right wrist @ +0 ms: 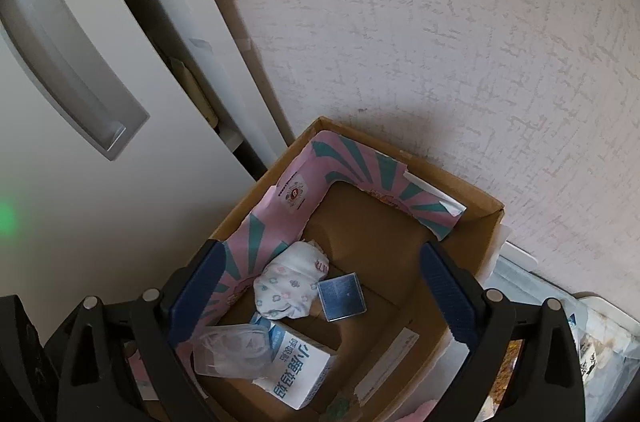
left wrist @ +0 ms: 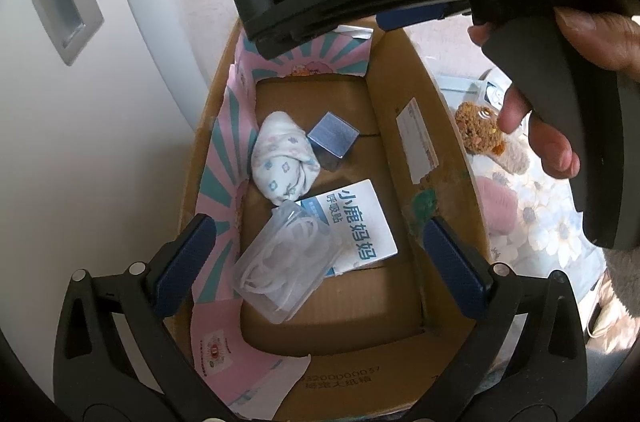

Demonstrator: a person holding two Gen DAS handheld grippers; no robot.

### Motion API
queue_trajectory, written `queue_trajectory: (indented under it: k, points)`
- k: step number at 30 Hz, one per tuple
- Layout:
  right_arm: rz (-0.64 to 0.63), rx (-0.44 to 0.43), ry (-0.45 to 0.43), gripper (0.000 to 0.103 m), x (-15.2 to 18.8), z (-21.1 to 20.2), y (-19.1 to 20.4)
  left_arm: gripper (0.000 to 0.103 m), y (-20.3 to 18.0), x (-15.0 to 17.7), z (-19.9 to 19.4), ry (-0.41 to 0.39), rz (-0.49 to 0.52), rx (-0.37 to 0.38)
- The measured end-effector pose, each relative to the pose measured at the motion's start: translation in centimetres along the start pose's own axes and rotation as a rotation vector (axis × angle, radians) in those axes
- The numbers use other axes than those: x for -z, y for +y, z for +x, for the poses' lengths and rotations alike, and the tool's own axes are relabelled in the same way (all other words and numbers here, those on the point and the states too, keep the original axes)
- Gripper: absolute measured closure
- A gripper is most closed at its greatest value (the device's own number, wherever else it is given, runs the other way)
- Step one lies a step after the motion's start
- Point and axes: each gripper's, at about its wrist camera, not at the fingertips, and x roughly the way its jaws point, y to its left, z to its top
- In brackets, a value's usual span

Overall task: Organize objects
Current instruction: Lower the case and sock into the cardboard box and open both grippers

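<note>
Both grippers, left gripper [left wrist: 316, 254] and right gripper [right wrist: 320, 286], tilt steeply down over an open cardboard box [left wrist: 436, 126], jaws wide and empty, above a clear case [left wrist: 280, 262], white carton [left wrist: 360, 222], rolled cloth [left wrist: 280, 158] and small blue box [left wrist: 332, 136] on its floor.

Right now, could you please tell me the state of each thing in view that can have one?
cardboard box: open-topped, holding four items.
rolled cloth: bundled, lying in the box.
small blue box: closed, beside the cloth.
white carton: closed, lying flat.
clear plastic case: closed, partly resting on the carton.
left gripper: jaws open, empty.
right gripper: jaws open, empty.
</note>
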Motion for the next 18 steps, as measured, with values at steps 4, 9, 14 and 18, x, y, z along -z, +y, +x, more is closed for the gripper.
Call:
queue_trajectory:
  k: [4, 9, 14, 18]
  points:
    - [0.004, 0.005, 0.001, 0.007, 0.3, 0.0, 0.4, 0.0, 0.5, -0.4, -0.5, -0.003, -0.008, 0.011]
    - [0.021, 0.004, -0.009, 0.006, 0.4, -0.1, 0.3, 0.0, 0.3, -0.8, -0.7, -0.007, -0.009, 0.006]
    - [0.007, 0.002, -0.025, 0.007, 0.4, -1.8, 0.4, 0.0, -0.3, -1.4, -1.7, -0.029, -0.018, -0.005]
    - [-0.011, 0.002, -0.044, 0.007, 0.6, -3.8, 0.1, 0.0, -1.4, -2.0, -2.6, -0.049, -0.014, -0.027]
